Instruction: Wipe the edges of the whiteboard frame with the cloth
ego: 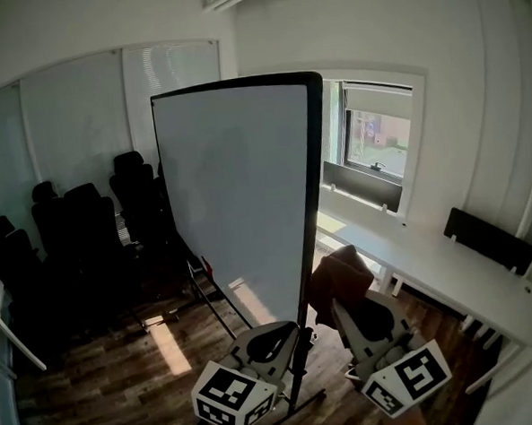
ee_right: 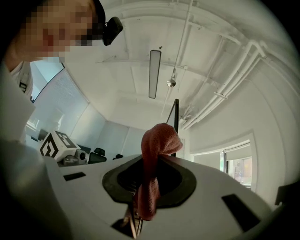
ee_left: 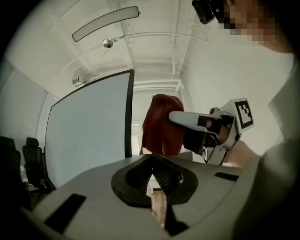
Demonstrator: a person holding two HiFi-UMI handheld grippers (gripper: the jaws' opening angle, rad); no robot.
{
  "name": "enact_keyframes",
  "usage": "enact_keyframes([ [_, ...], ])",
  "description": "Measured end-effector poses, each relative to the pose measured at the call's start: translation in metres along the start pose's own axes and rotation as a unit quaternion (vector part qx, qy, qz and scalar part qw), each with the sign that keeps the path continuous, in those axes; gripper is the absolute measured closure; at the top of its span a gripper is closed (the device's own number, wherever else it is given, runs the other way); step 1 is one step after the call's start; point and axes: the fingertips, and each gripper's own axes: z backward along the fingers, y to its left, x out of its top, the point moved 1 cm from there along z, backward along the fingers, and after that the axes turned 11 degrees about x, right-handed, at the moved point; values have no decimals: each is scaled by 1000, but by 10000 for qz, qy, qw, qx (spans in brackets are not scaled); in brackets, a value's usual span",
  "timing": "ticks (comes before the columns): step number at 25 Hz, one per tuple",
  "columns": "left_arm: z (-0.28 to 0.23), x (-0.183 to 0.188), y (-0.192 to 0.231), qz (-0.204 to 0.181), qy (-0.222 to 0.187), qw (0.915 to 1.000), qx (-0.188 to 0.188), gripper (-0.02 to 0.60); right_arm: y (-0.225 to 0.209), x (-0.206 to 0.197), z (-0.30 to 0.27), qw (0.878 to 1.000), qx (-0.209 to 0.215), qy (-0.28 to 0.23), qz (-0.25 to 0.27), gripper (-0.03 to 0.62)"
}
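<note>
Cloth (ee_right: 157,140) clamped between right claw (ee_right: 143,199) jaws.

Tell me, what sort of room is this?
Most likely a meeting room or office: a freestanding whiteboard stands in the middle, black office chairs are bunched by the left wall, and a long white desk runs under the window.
</note>
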Motion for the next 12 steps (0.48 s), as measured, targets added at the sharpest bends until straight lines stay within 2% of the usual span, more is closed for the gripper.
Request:
enact_keyframes([
  [6, -45, 14, 12, -106, -64, 9995, 276, 572, -46, 28, -28, 9982, 427, -345, 226, 542],
  [12, -72, 14, 18, -165, 43, 9987, 488, 572, -70, 66, -45, 9939, 802, -658, 382, 542],
])
